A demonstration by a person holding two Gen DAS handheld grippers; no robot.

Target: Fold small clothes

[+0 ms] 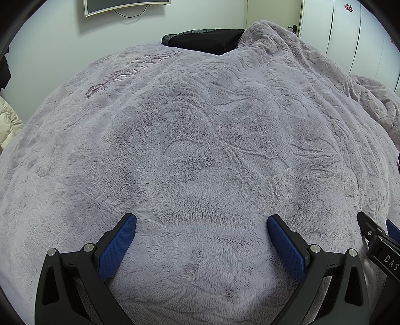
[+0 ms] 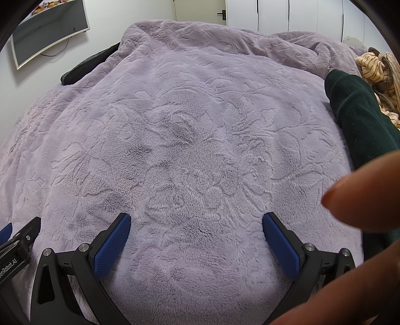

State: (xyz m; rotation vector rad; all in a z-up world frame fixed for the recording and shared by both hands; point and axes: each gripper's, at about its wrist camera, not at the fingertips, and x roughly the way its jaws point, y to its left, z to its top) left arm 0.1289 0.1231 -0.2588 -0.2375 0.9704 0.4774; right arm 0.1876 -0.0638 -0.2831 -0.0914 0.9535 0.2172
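Left wrist view: both tools over a lilac fleece blanket [image 1: 200, 140].
Left tool [image 1: 201, 230] and right tool [image 2: 196, 226] spread wide, empty; a dark green garment [image 2: 360, 117] lies at the right edge.

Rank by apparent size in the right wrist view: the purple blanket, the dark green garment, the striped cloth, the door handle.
1. purple blanket
2. dark green garment
3. striped cloth, partly cut off at the edge
4. door handle

Nearness to the camera enlarges the garment, so its true size is unsure.
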